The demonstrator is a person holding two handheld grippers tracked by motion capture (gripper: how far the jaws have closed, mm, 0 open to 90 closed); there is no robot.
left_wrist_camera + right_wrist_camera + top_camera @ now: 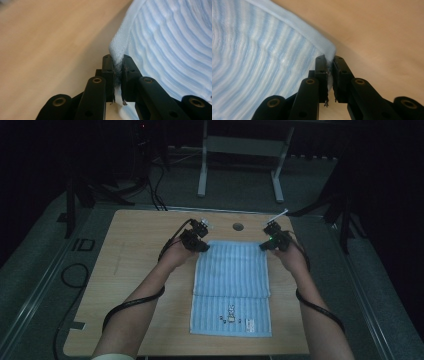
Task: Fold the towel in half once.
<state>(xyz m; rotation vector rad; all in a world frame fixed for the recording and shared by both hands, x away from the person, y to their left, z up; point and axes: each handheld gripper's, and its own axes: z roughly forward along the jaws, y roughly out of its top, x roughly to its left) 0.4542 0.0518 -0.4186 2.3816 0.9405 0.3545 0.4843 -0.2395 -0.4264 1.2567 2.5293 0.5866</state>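
Forearms reach in from the bottom of the high view, each hand carrying a tool out to the far end of a light blue striped towel (231, 285) that lies flat on the wooden counter (130, 270). Near the towel's front edge sit a small printed figure (231, 310) and a white label (250, 323); their markings are too small to read. A crease crosses the towel about two-thirds of the way toward the person.

Left tool (196, 240) pinches the towel's far left corner, and in the left gripper view its jaws are closed tight on the hem (117, 50). Right tool (274, 241) grips the far right corner the same way, its jaws clamped on the hem (329, 51). A round hole (238, 226) sits in the counter just beyond the towel.
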